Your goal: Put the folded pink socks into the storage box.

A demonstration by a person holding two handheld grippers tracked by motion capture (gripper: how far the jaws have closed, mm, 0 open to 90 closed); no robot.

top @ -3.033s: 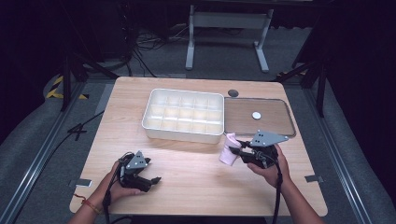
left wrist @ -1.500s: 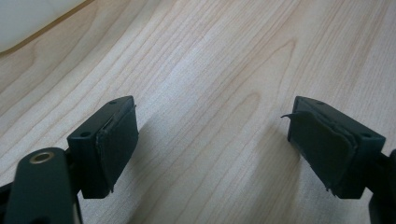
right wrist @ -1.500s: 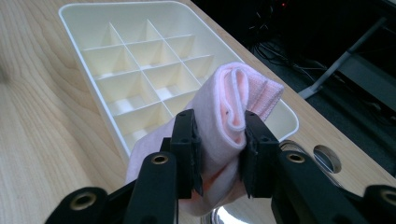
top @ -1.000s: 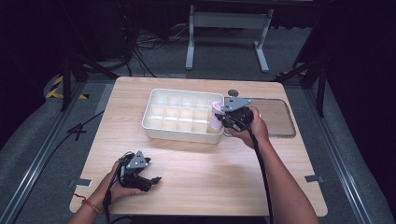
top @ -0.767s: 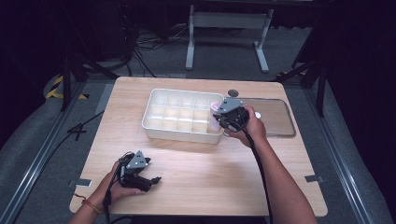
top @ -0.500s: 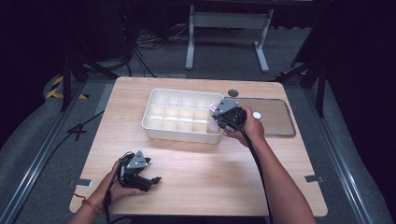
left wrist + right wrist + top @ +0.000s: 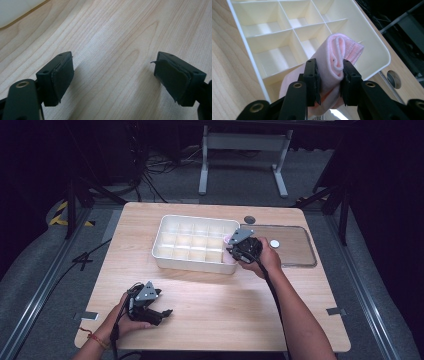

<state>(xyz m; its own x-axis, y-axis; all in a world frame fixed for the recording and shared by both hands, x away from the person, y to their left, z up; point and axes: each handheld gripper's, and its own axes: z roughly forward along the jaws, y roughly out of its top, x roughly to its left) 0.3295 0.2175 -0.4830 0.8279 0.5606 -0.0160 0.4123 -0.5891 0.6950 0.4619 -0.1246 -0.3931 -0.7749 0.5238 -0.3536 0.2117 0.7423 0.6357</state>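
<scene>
Right gripper clamped on folded pink cloth, held over the near right corner of the white tray. Left gripper jaws apart, nothing between, low over bare bench.

A light wooden table with rounded corners stands on a grey carpeted floor. Small grey tape strips mark its near edges, and a round dark grommet sits near its far edge. Behind it stands a grey metal frame on two feet, beside a tangle of black cables. A yellow-and-black striped tape patch lies at the left (partly in shadow). Silver floor rails run along both sides. The surroundings beyond are dark; light falls brightest on the tabletop.
</scene>
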